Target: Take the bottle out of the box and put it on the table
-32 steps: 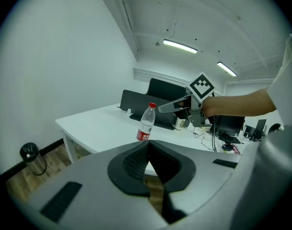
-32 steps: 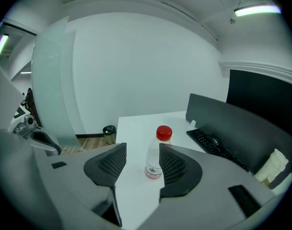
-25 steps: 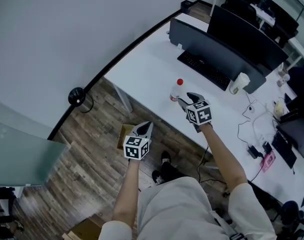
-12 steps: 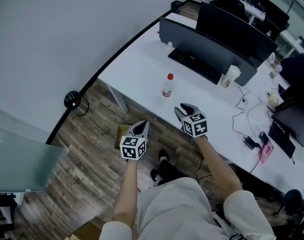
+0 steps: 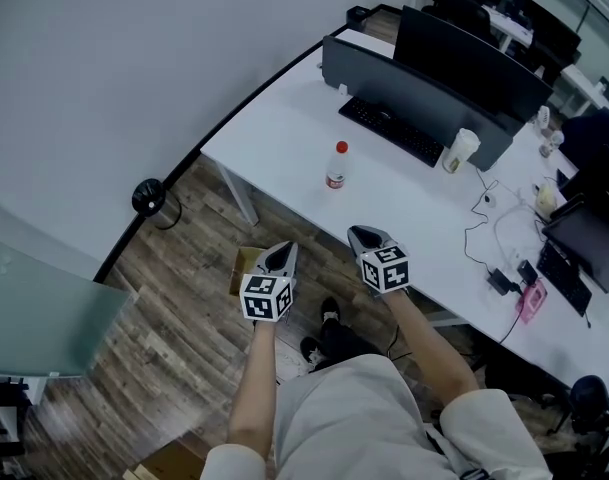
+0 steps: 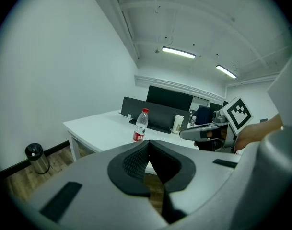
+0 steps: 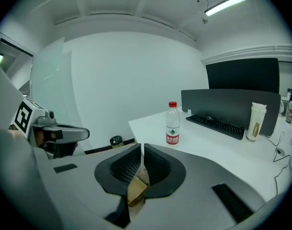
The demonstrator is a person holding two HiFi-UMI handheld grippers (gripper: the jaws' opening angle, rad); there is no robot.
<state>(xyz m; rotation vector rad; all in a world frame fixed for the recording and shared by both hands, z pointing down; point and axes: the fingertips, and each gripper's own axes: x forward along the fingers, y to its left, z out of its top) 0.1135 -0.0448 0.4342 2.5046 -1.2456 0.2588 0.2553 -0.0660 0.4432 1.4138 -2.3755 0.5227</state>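
A clear bottle (image 5: 336, 165) with a red cap and red label stands upright on the white table (image 5: 284, 138), free of both grippers; it also shows as the bottle (image 6: 141, 125) and the bottle (image 7: 172, 123). My right gripper (image 5: 365, 234) hangs off the table's near edge, well short of the bottle. Its jaws have just been closing and now stand shut (image 7: 142, 147) with nothing between them. My left gripper (image 5: 282, 258) hovers over the open cardboard box (image 5: 245, 265) on the floor, shut (image 6: 148, 143) and empty.
A keyboard (image 5: 389, 128), a dark partition (image 5: 404, 83) and a pale cup (image 5: 461, 151) stand behind the bottle. Cables (image 5: 494, 233) lie on the table's right part. A black bin (image 5: 149, 196) sits on the wood floor by the wall. A table leg (image 5: 239, 196) stands near the box.
My right gripper has let go of the bottle, drawn back toward me off the table edge, and closed its jaws. The bottle stays standing. My left gripper has shifted only slightly.
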